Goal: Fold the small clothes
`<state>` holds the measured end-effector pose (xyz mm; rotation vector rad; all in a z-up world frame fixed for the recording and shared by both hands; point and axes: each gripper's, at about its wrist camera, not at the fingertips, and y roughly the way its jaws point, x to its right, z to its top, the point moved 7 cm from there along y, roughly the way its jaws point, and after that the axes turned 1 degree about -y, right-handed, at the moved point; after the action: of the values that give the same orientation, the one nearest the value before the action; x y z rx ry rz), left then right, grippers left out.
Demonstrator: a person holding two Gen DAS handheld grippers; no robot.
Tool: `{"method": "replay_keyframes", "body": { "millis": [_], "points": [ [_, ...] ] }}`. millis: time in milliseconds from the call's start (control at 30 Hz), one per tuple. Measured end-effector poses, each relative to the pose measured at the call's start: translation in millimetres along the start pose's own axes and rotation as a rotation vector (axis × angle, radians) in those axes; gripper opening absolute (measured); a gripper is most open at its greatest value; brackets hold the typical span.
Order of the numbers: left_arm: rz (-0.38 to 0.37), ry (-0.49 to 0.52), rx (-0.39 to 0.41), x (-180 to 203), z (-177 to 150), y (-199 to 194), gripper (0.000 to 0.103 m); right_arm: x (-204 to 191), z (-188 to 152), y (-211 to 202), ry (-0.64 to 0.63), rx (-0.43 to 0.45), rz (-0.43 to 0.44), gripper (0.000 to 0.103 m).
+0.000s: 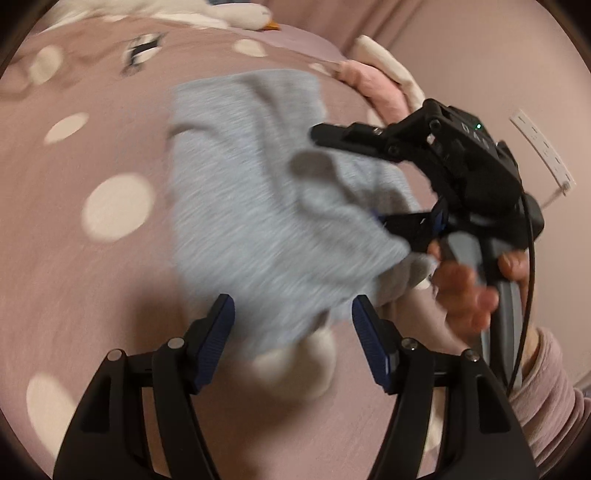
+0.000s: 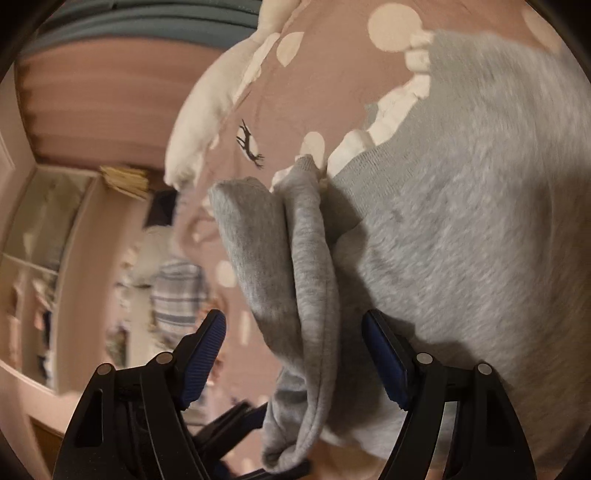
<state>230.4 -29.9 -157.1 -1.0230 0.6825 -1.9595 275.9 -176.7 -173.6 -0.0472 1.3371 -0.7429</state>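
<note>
- The left gripper [image 1: 293, 325], black with ribbed blue pads, has its jaws spread wide in its own wrist view; the two fingers stand well apart and neither pad presses on anything.
- The lower edge of the small grey knit garment [image 1: 266, 206] hangs in the gap between those fingers, blurred, with no clamp on it.
- The garment lies across the middle of the mauve bedspread with large cream dots [image 1: 92, 258], its far end toward the bedspread's far edge and its near end drooping toward the left gripper.
- In the left wrist view, the right gripper [image 1: 384, 221] sits at the garment's right edge, held by a bare hand [image 1: 469, 284] in a pink ribbed sleeve; one black finger reaches over the cloth and the other lies against its edge.
- From the right wrist view, the right gripper [image 2: 293, 334] also has its fingers set far apart, open rather than pinching.
- A folded, hemmed flap of the grey garment [image 2: 306, 295] stands up between those fingers, closer to the right-hand pad; whether it touches that pad I cannot tell.
- The rest of the garment [image 2: 480, 221] spreads to the right, with a white scalloped trim [image 2: 391, 110] along its upper edge.
- A small black deer print [image 2: 249, 144] marks the bedspread [image 2: 332, 92] near that trim.
- A cream plush toy [image 1: 236, 14] rests at the bedspread's far edge.
</note>
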Motion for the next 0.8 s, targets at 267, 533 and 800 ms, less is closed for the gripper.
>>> {"method": "replay_keyframes", "body": {
  "millis": [267,533,800],
  "points": [
    [0.070,-0.207,-0.025,-51,-63,-36,0.071,-8,5,26,-0.185,-0.009,-0.280,0.035],
    [0.058,-0.285,0.010,-57,-79,-69,0.071,-30,12,4,-0.317,0.085,-0.387,0.012],
    [0.018,-0.287,0.002,-44,-88,-69,0.071,-33,42,-73,-0.356,0.242,-0.461,0.012]
  ]
}}
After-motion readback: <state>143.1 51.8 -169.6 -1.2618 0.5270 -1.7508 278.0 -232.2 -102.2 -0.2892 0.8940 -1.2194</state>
